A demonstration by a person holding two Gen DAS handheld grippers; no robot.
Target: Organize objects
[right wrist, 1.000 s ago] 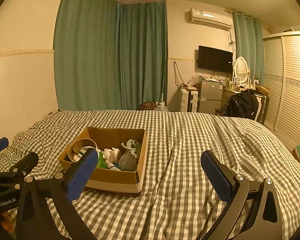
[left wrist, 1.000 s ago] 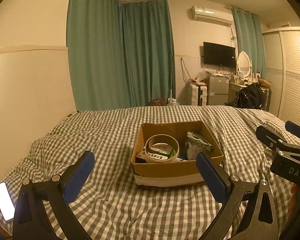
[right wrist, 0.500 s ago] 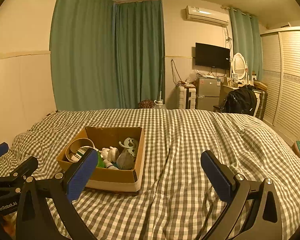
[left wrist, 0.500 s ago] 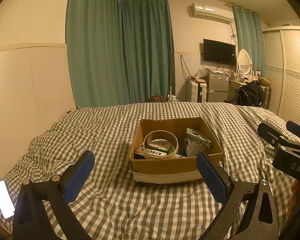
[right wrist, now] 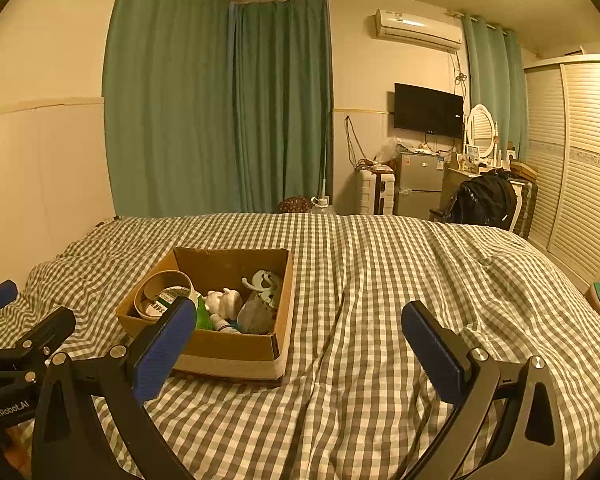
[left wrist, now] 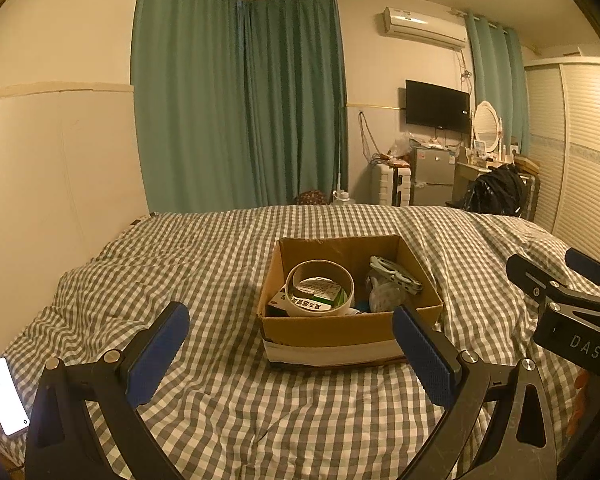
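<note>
An open cardboard box point(left wrist: 332, 330) point(right wrist: 236, 350) sits on the checked bed cover. Inside it lie a roll of tape point(left wrist: 319, 288) point(right wrist: 164, 290) over a green-and-white packet point(left wrist: 314, 304), a pale grey clip-like item point(left wrist: 392, 276) point(right wrist: 265, 285), a small white figure point(right wrist: 225, 301) and a small bottle point(right wrist: 220, 324). My left gripper point(left wrist: 290, 354) is open, held a little short of the box with nothing between its blue pads. My right gripper point(right wrist: 296, 350) is open too, to the right of the box, over bare cover.
A lit phone point(left wrist: 5, 395) lies at the bed's near left edge. The checked cover point(right wrist: 400, 280) spreads wide to the right of the box. Beyond the bed stand green curtains point(left wrist: 236, 112), a small fridge point(left wrist: 432, 176), a black backpack point(right wrist: 484, 200) and a louvred wardrobe point(right wrist: 580, 168).
Both wrist views have drawn slightly back and tilted up, so the box sits a little lower and farther. Both grippers stay open; nothing in the box has moved.
</note>
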